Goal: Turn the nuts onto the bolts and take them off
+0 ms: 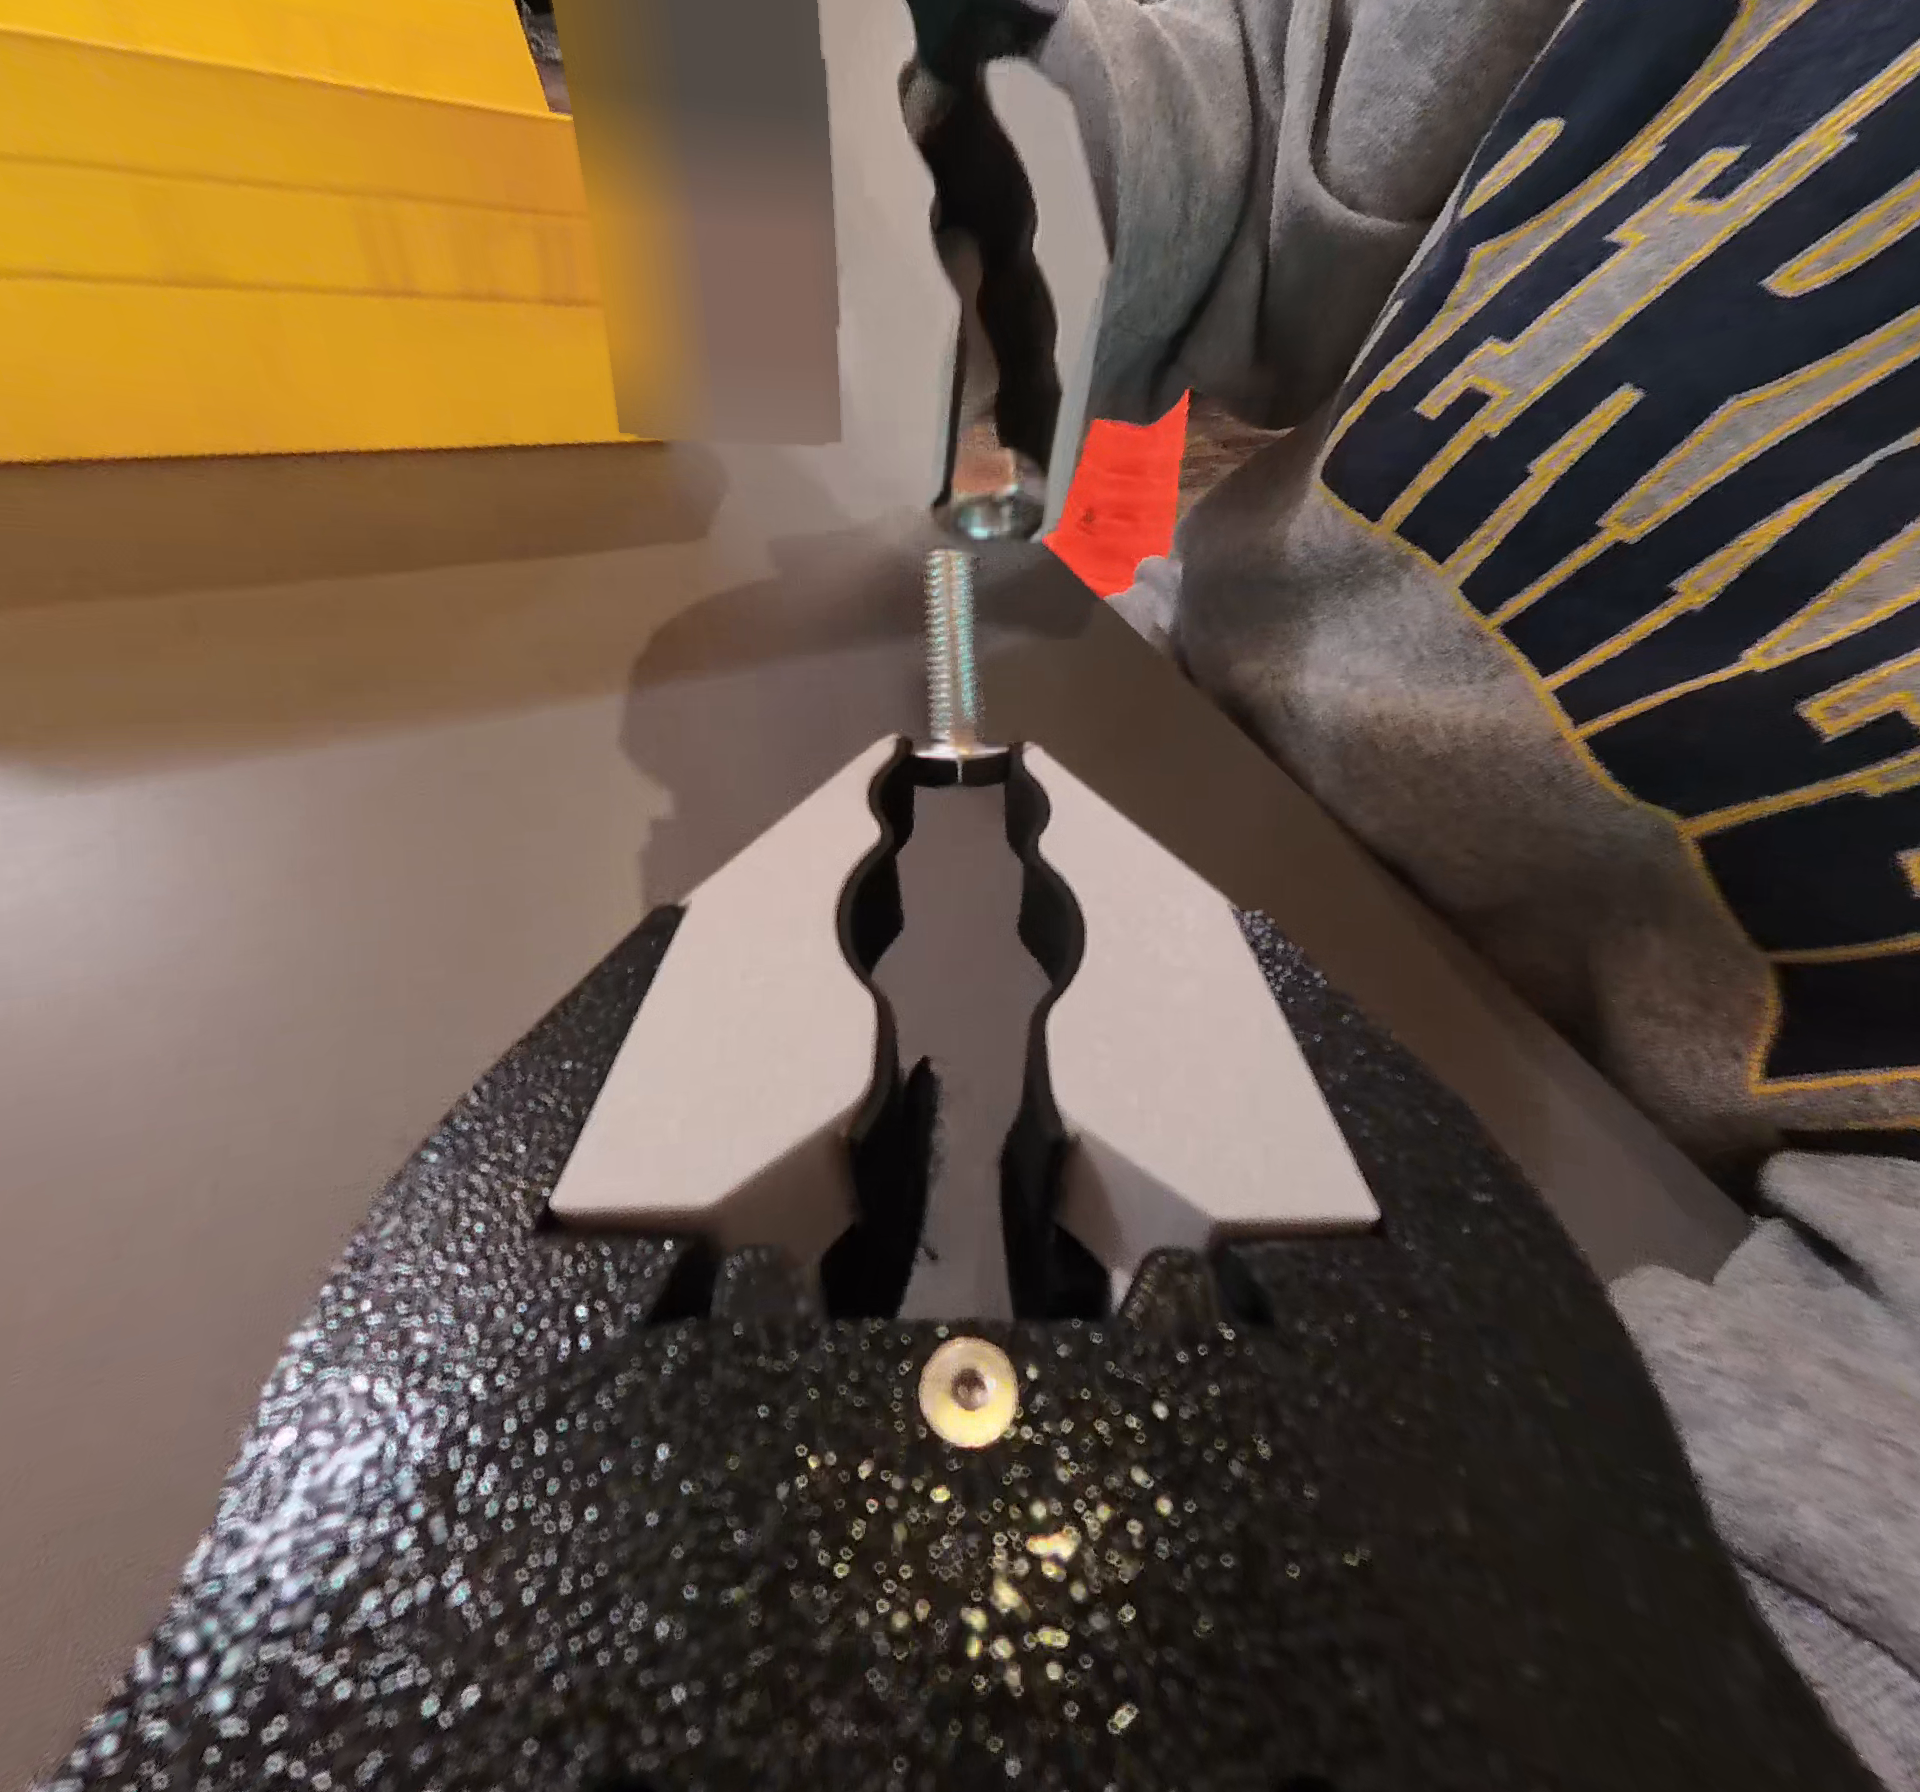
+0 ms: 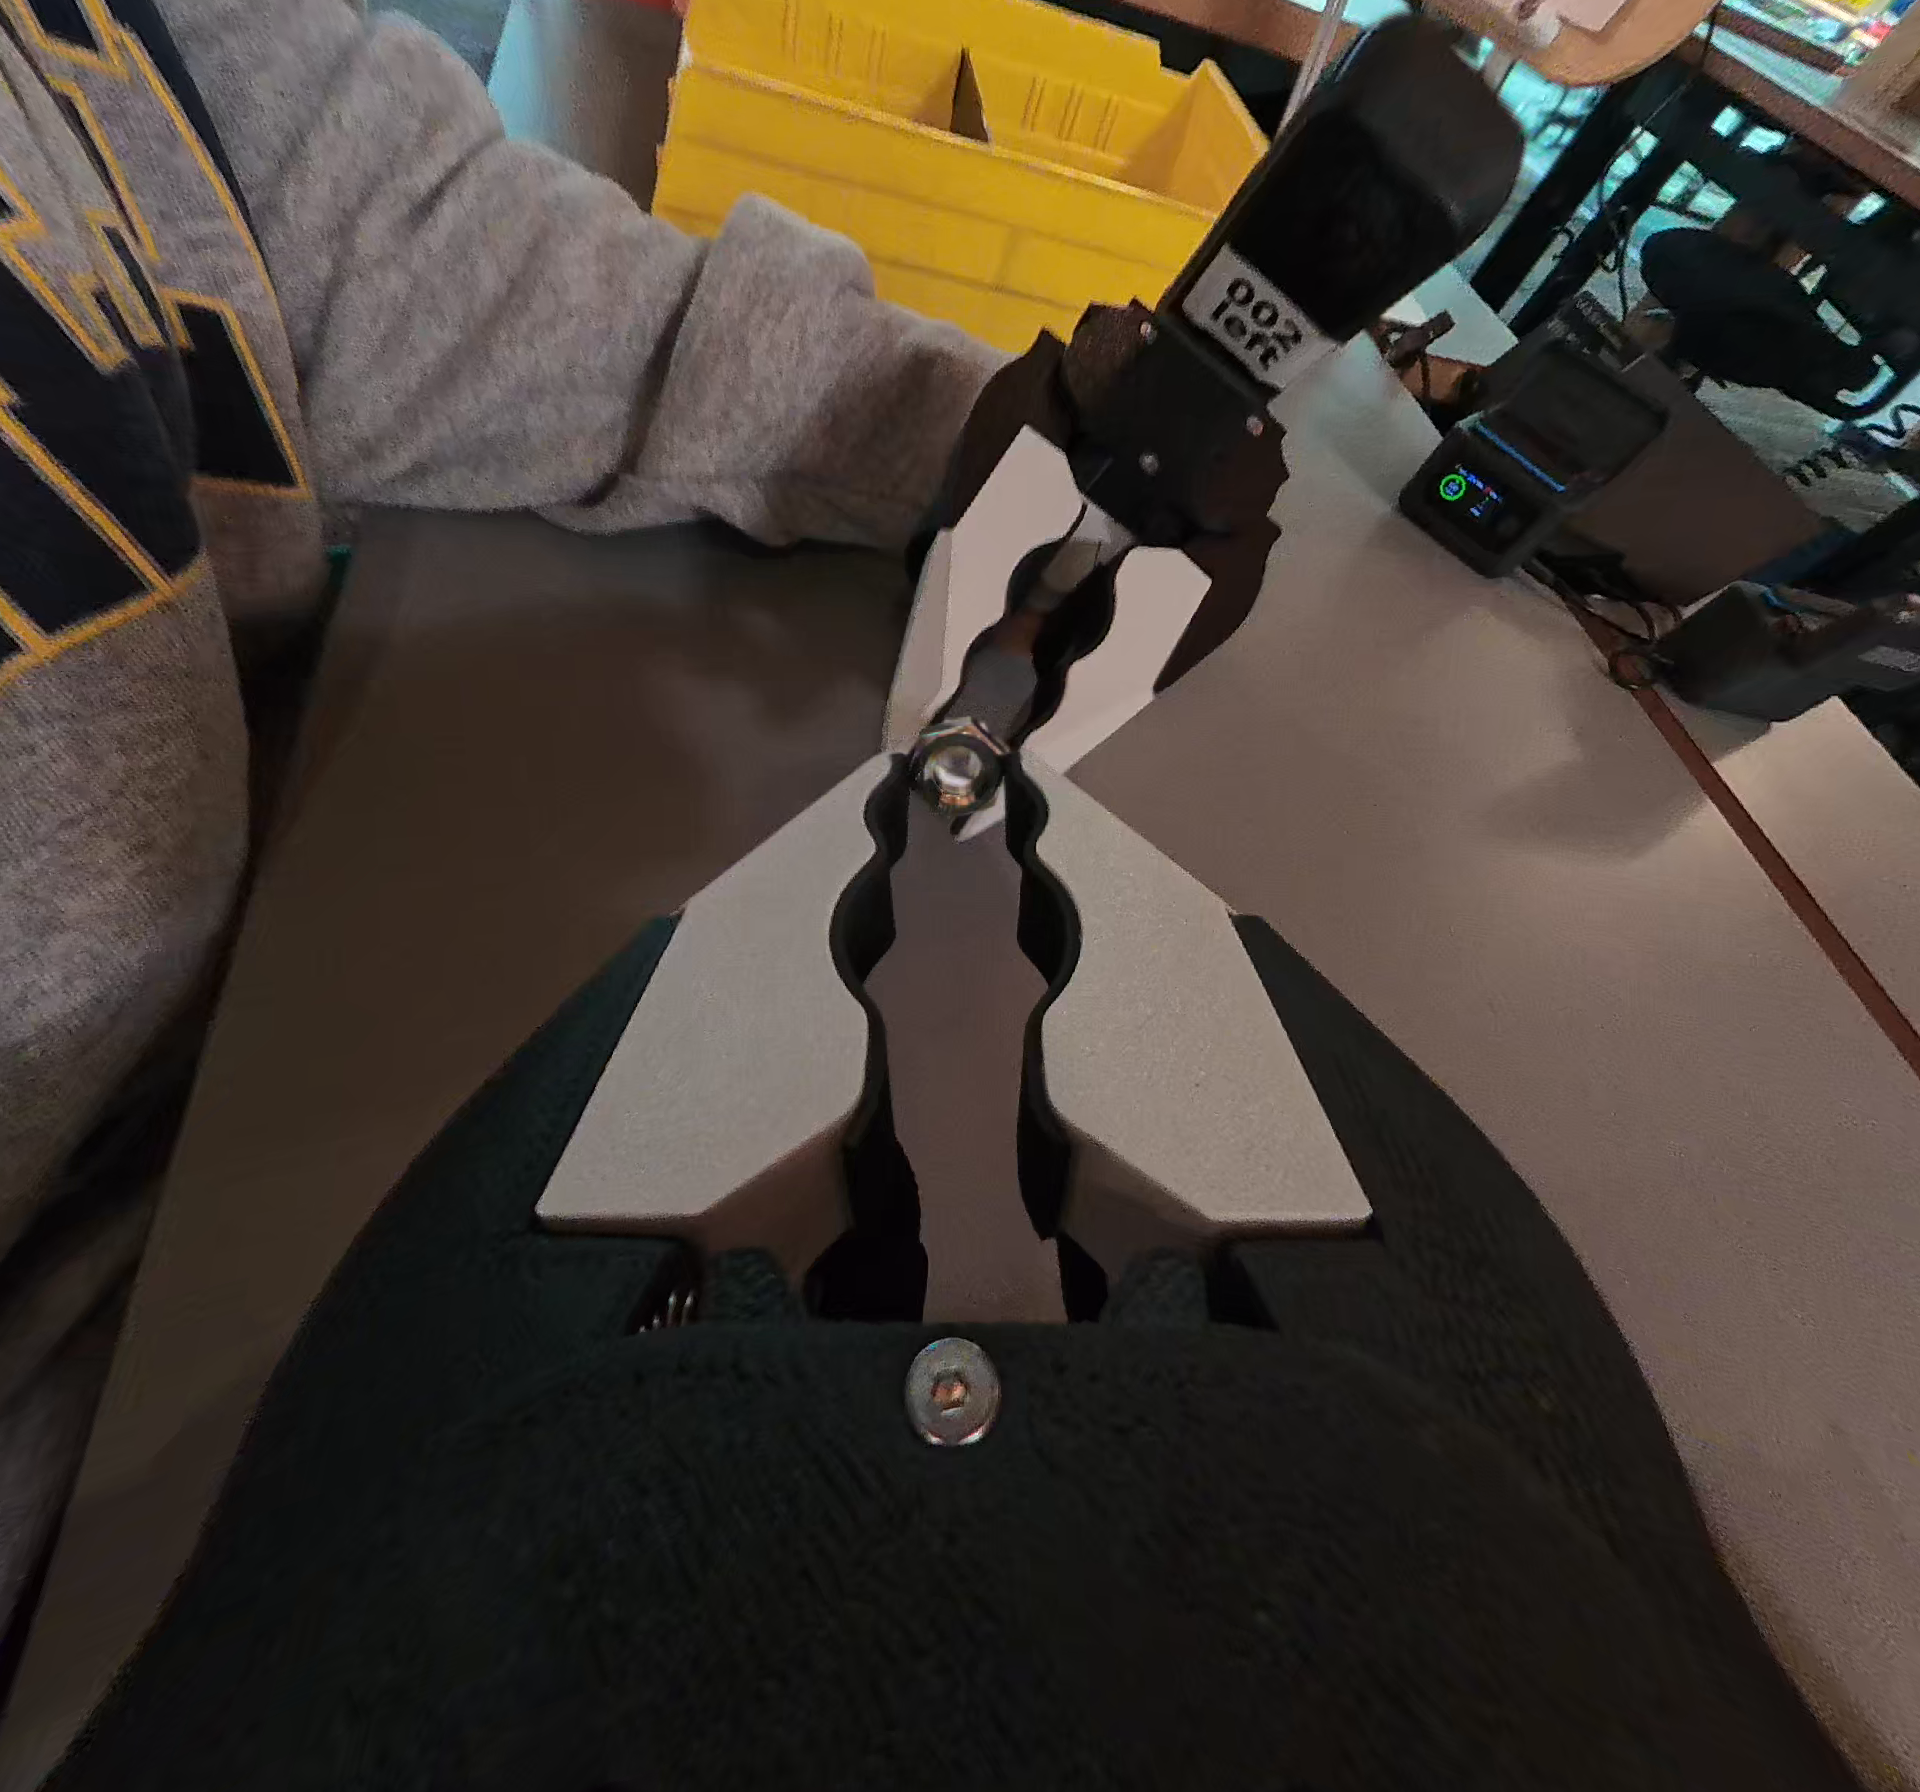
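In the left wrist view my left gripper [image 1: 958, 757] is shut on the head of a silver bolt [image 1: 952, 641]. Its threaded shaft points straight away from me. Just beyond the bolt's tip, my right gripper [image 1: 992, 504] comes down from above, shut on a silver hex nut [image 1: 985, 518]. The nut and the bolt's tip are very close; I cannot tell if they touch. In the right wrist view my right gripper [image 2: 954, 786] holds the nut [image 2: 952, 772] face on. The left gripper [image 2: 987, 703] is right behind it, hiding the bolt's shaft.
Both grippers are above a grey table [image 2: 1455, 911], near its edge [image 1: 1299, 807]. A person in a grey sweatshirt [image 2: 468, 340] sits close by. A yellow bin [image 2: 935, 173] stands at the back. A small black device with a lit screen [image 2: 1496, 485] and cables are at the right.
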The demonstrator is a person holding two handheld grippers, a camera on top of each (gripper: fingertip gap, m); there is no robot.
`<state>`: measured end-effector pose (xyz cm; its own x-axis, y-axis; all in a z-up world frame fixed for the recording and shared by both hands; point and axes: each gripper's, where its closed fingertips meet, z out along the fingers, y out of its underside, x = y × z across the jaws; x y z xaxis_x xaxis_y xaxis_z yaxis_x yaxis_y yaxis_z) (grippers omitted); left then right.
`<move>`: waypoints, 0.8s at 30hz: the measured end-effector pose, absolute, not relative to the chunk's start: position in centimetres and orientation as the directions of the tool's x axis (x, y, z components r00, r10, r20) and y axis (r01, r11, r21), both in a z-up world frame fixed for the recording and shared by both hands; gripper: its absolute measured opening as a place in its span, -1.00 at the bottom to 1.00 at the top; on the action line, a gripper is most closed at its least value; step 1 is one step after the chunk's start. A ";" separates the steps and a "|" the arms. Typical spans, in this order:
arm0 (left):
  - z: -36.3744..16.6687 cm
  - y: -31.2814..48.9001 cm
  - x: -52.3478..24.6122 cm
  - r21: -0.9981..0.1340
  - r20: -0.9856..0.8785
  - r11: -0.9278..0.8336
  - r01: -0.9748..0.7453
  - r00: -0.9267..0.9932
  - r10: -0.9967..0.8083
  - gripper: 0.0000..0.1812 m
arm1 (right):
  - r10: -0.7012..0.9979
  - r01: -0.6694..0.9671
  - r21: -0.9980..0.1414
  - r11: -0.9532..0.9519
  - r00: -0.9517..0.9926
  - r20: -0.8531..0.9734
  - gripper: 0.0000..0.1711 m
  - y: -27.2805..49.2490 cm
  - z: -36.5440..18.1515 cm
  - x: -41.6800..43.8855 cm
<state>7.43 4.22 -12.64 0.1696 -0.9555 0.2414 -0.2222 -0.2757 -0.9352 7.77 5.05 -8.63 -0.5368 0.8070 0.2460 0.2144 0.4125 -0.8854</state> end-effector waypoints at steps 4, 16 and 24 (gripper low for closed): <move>-12.6 3.9 7.8 -0.934 0.249 -0.276 -0.226 0.141 -0.958 -0.83 | 0.784 0.235 -0.872 0.429 -0.576 0.231 -0.80 4.6 -9.0 7.9; -12.2 3.8 8.9 -0.945 0.228 -0.249 -0.212 0.116 -0.967 -0.83 | 0.686 0.327 -0.783 0.529 -0.708 0.168 -0.80 4.7 -8.9 8.5; -8.6 7.0 9.4 -0.995 0.081 -0.092 -0.027 0.284 -0.955 -0.84 | 0.614 0.377 -0.620 0.688 -0.757 0.221 -0.80 7.1 -5.5 8.4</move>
<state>9.40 6.97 -8.58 0.2843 -0.9553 0.0808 -0.0270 -0.0922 -0.9954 8.36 7.06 -5.46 -0.7574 0.6144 0.2212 0.3773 0.6883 -0.6196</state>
